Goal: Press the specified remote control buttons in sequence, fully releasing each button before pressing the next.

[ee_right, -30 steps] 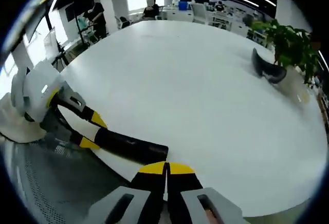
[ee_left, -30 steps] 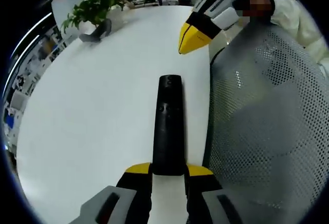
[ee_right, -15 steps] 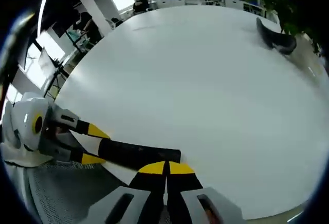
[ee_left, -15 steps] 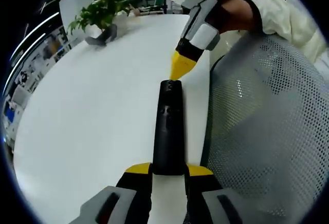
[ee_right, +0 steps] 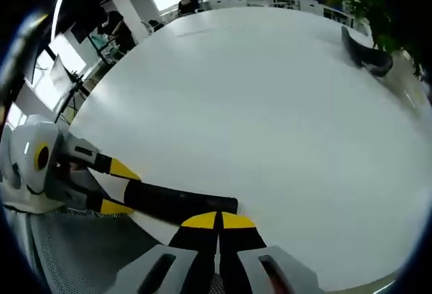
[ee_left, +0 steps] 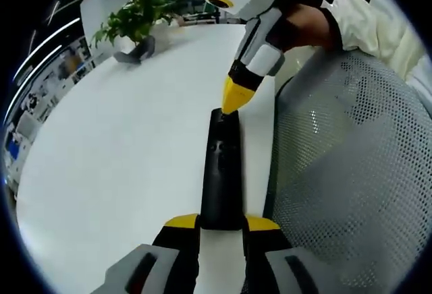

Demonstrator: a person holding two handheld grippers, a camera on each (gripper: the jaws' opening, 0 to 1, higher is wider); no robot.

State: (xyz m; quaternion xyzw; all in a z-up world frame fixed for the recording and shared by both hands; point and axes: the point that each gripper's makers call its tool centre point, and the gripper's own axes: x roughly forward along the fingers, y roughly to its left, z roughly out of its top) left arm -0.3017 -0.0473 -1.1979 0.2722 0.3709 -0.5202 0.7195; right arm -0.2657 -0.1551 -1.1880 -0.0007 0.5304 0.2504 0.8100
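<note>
1. Two tools share one remote control (ee_left: 221, 172), a long black bar lying on the white bench (ee_left: 121, 145) close to its near edge, beside a grey mesh chair back (ee_left: 351, 172).
2. Left tool (ee_left: 221, 225): its yellow-tipped jaws clamp the near end of the remote from both sides, pinning it in place; in the right tool's view this tool (ee_right: 115, 187) enters from the left, gripping the same bar (ee_right: 179, 203).
3. Right tool (ee_left: 231, 98): jaws pressed together with no gap, holding nothing; the joined yellow tip meets the far end of the remote, apparently on or at a button there. Whether the button is fully depressed cannot be told. The same tip (ee_right: 217, 221) appears at the bottom of its own view.
4. Background: a potted plant (ee_left: 135, 14) and a dark curved object (ee_left: 131, 50) stand at the far side of the bench, well apart from the work.
5. Risk: pressure at the far end, remote from the clamp, could tip or pivot the bar, or the tip could slide off the end or strike a neighbouring button. An incomplete lift before the next press would break the required sequence.
</note>
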